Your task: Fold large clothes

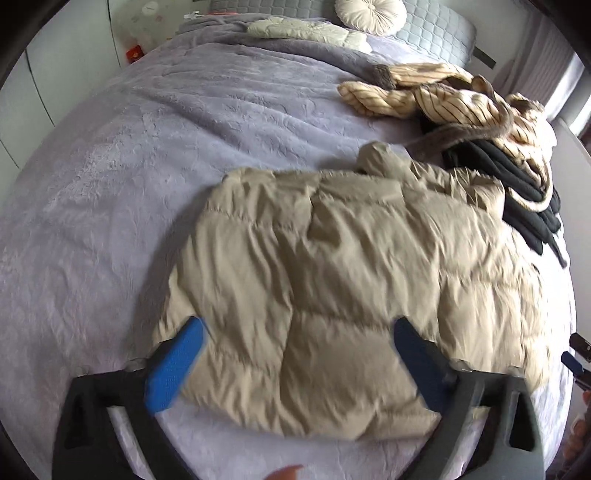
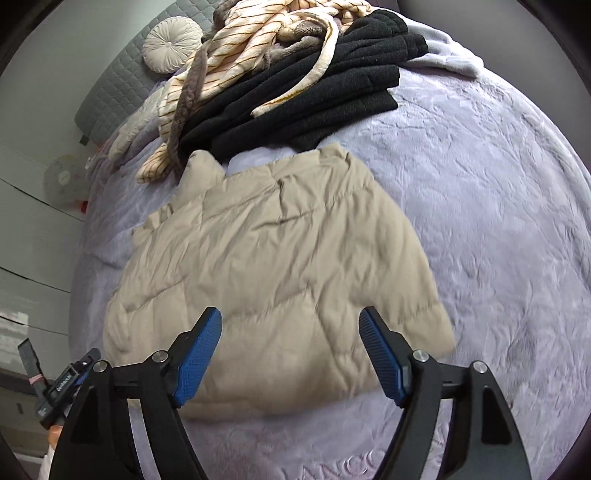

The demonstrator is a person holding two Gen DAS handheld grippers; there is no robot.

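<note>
The beige puffer jacket (image 1: 332, 288) lies folded into a compact slab on the lilac blanket (image 1: 129, 177), near the bed's closer edge, its quilted panels wrinkled and a collar bump poking up at the far side. Above it hangs the left gripper (image 1: 299, 354), jaws spread wide, blue pads clear of the fabric, nothing between them; the right gripper (image 2: 291, 354) hovers too, jaws parted and empty over the jacket's near hem. Just beyond the jacket sits a stack of black knitwear (image 2: 332, 92) with a cream striped fleece (image 2: 258, 48) draped on top, the fleece's trailing end almost meeting the jacket's collar. In the left wrist view a broad bare stretch of blanket opens to the jacket's left, running up to a grey pillow (image 1: 436, 29) and a round cushion (image 1: 369, 14). The right wrist view instead shows free blanket on the jacket's right side and the bed's left edge falling away toward pale wall panels (image 2: 33, 206).
</note>
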